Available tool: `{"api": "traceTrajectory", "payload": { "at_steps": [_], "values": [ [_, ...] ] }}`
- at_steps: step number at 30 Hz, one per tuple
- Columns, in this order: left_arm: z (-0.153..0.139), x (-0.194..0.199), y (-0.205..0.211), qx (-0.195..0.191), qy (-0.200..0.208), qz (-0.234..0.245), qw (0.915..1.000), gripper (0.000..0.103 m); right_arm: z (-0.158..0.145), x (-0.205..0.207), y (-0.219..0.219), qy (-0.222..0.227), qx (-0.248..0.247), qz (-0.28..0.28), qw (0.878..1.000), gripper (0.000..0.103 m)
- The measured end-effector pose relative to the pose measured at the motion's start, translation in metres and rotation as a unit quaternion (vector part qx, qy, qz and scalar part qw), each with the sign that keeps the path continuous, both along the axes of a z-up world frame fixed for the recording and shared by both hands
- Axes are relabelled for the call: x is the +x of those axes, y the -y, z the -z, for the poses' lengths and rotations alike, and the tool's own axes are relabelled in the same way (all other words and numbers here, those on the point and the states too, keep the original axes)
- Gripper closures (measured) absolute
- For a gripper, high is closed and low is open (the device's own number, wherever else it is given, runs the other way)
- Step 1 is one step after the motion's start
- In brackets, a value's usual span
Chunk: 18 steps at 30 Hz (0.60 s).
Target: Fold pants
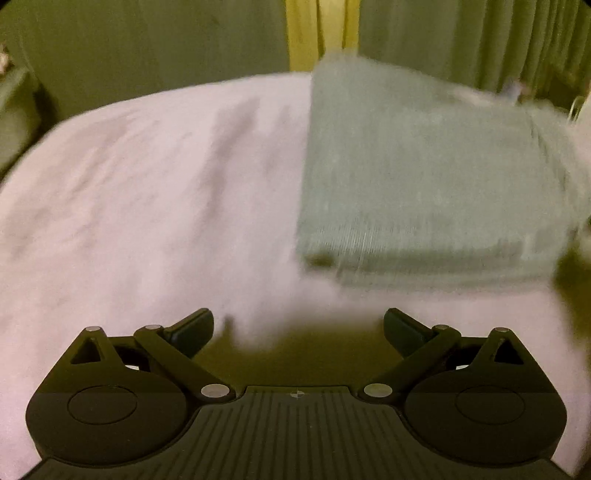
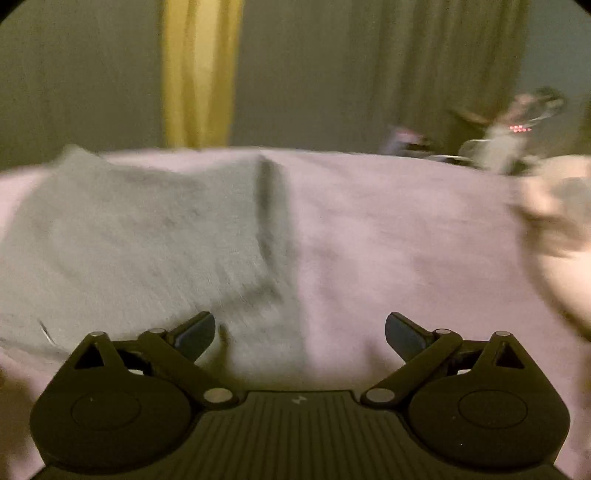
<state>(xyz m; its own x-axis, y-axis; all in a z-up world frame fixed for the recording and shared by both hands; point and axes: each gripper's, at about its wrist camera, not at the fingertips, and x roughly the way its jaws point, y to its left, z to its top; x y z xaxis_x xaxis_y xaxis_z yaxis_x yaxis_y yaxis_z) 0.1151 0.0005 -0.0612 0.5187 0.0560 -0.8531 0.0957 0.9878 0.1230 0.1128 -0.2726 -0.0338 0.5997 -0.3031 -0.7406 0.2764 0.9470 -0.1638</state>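
Left wrist view: folded grey pants [image 1: 417,177] on a pale pink bed sheet [image 1: 147,206], up and to the right of the left gripper [image 1: 298,328]. Folded into a thick rectangular bundle, layered edge toward the camera, long axis running away toward the far edge of the bed, slightly tilted. Left gripper with jaws spread wide, nothing between them, only sheet and shadow below; pants well apart from both fingers. Green curtain [image 1: 480,40] and a yellow strip of cloth [image 1: 317,33] behind the bed.

Right wrist view: same pants [image 2: 140,236] on the left half of the picture, on the pink sheet [image 2: 406,240], near edge reaching down to the left finger [image 2: 195,332] of the right gripper [image 2: 300,330]; touching or merely behind it, cannot tell through the blur. A dark crease on the right side of the bundle, running away from the camera. Right gripper also spread wide, holding nothing, gap over sheet and the corner of the pants. Blurred clutter [image 2: 517,125] with small red lights at the far right; too smeared to name.
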Motion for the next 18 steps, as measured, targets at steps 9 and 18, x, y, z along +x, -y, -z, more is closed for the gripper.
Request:
{"api": "traceTrajectory", "payload": {
  "at_steps": [9,18],
  "values": [
    [-0.015,-0.084,0.002,-0.057,-0.015,-0.044,0.9973,0.001,0.013,-0.114,-0.079,-0.069,0.008,-0.065,0.995,0.004],
    [-0.051,-0.114,0.01,-0.018,-0.006,-0.044,0.9988,0.001,-0.018,-0.128,-0.095,-0.128,0.079,-0.085,0.985,0.004]
  ]
}}
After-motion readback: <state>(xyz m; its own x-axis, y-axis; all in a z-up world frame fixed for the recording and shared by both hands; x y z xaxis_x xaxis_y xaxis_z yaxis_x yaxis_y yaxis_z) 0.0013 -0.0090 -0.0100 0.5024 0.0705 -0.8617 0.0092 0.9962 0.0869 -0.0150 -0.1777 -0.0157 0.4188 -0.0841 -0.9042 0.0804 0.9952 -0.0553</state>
